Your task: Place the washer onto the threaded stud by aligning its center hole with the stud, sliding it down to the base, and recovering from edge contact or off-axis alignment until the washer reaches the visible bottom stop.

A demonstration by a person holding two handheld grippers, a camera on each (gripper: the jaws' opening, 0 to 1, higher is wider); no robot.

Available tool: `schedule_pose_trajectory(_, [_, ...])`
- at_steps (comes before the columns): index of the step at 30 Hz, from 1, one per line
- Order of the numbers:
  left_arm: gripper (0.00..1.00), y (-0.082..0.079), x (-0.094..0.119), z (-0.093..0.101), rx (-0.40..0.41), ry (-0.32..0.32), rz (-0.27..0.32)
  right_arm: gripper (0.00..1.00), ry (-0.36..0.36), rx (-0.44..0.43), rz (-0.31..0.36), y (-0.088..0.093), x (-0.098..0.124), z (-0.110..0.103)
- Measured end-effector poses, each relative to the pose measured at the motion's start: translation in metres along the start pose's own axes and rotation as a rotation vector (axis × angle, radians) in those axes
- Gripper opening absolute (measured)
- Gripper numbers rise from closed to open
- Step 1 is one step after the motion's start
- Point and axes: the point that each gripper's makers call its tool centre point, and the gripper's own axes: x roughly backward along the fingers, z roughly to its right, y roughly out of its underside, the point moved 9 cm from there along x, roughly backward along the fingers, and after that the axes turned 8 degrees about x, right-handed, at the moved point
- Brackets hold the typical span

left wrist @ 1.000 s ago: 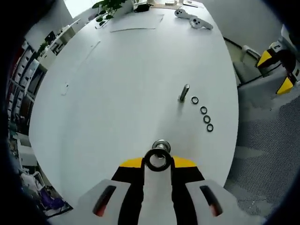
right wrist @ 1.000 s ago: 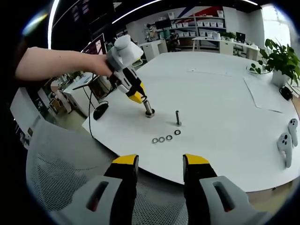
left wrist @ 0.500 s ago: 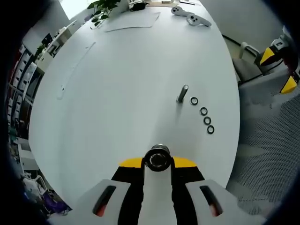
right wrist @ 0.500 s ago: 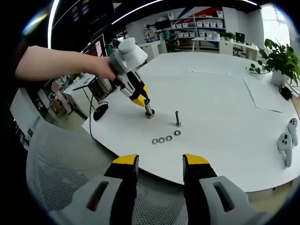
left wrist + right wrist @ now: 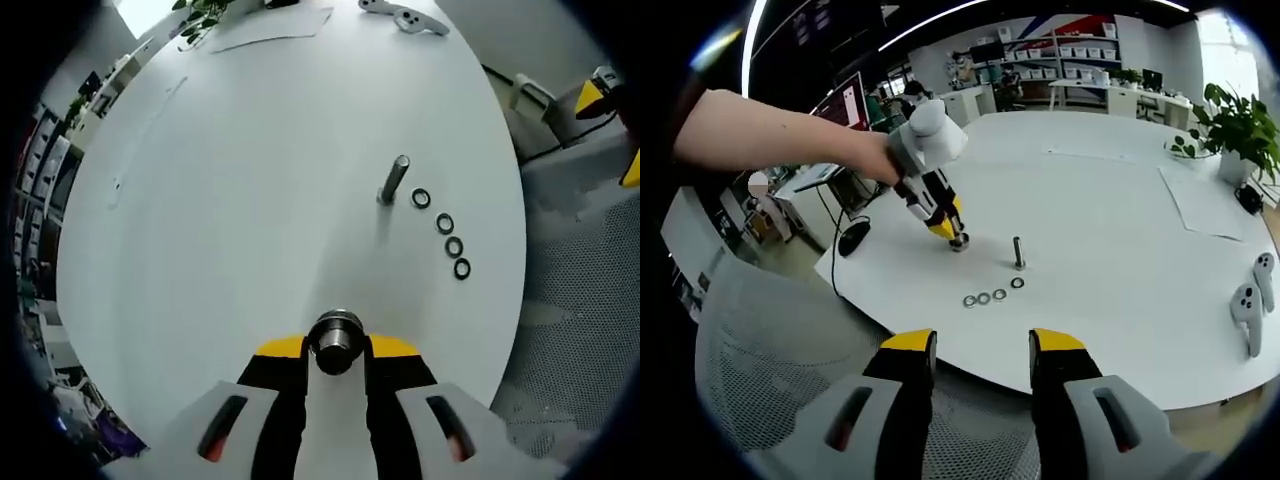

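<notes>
My left gripper (image 5: 336, 345) is shut on a dark washer (image 5: 336, 334) that rings the top of a short metal threaded stud (image 5: 337, 326) on the white table (image 5: 250, 180). How far down the stud the washer sits is hidden by the jaws. In the right gripper view a person's hand holds this left gripper (image 5: 956, 236) steeply tilted over that stud (image 5: 960, 243). A second bare stud (image 5: 393, 180) (image 5: 1019, 252) stands farther along the table. My right gripper (image 5: 980, 350) is open with nothing in it, off the table's near edge.
Several spare washers (image 5: 445, 235) (image 5: 988, 296) lie in a row beside the second stud. Two white controllers (image 5: 1250, 300) (image 5: 405, 15), paper sheets (image 5: 270, 25) and a potted plant (image 5: 1240, 125) sit at the far side. A mesh chair (image 5: 770, 370) stands beside the table edge.
The left gripper has tipped steeper and come down over the near stud. The washer, held just in front of the stud's tip before, now rings its top. The right gripper has stayed put.
</notes>
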Motion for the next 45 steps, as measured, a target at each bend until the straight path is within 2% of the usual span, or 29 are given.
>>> schedule_pose_trajectory(10, [0.19, 0.001, -0.012, 0.0, -0.004, -0.009, -0.022, 0.39, 0.002, -0.003, -0.004, 0.001, 0.0, 0.0])
schedule_pose_trajectory(20, [0.2, 0.005, -0.013, -0.001, 0.048, 0.007, -0.007, 0.39, -0.005, 0.001, -0.004, 0.001, -0.001, -0.001])
schedule_pose_trajectory(23, [0.21, 0.006, -0.012, 0.001, 0.028, -0.006, 0.0, 0.39, -0.008, 0.001, -0.003, 0.001, -0.001, -0.001])
schedule_pose_trajectory(26, [0.21, 0.008, -0.009, 0.001, 0.042, -0.009, 0.008, 0.39, -0.009, 0.0, -0.002, 0.001, -0.001, -0.001])
schedule_pose_trajectory(31, [0.21, 0.015, 0.003, -0.001, 0.088, -0.024, 0.051, 0.39, -0.016, 0.008, -0.005, 0.0, -0.001, -0.002])
schedule_pose_trajectory(35, [0.22, 0.024, 0.013, -0.003, 0.173, -0.055, 0.127, 0.39, -0.021, 0.013, -0.005, 0.0, -0.001, -0.003])
schedule_pose_trajectory(36, [0.22, 0.028, 0.018, -0.001, 0.194, -0.053, 0.159, 0.39, -0.019, 0.014, -0.003, 0.0, -0.001, -0.003])
schedule_pose_trajectory(39, [0.23, 0.042, 0.026, -0.002, 0.21, -0.086, 0.183, 0.39, -0.016, 0.009, 0.001, 0.001, 0.0, -0.002])
schedule_pose_trajectory(43, [0.23, 0.057, 0.039, 0.006, 0.343, -0.08, 0.274, 0.39, -0.017, 0.015, -0.002, 0.001, -0.001, -0.002])
schedule_pose_trajectory(45, [0.23, 0.063, 0.044, 0.011, 0.382, -0.079, 0.309, 0.39, -0.017, 0.016, -0.003, 0.001, -0.001, -0.002])
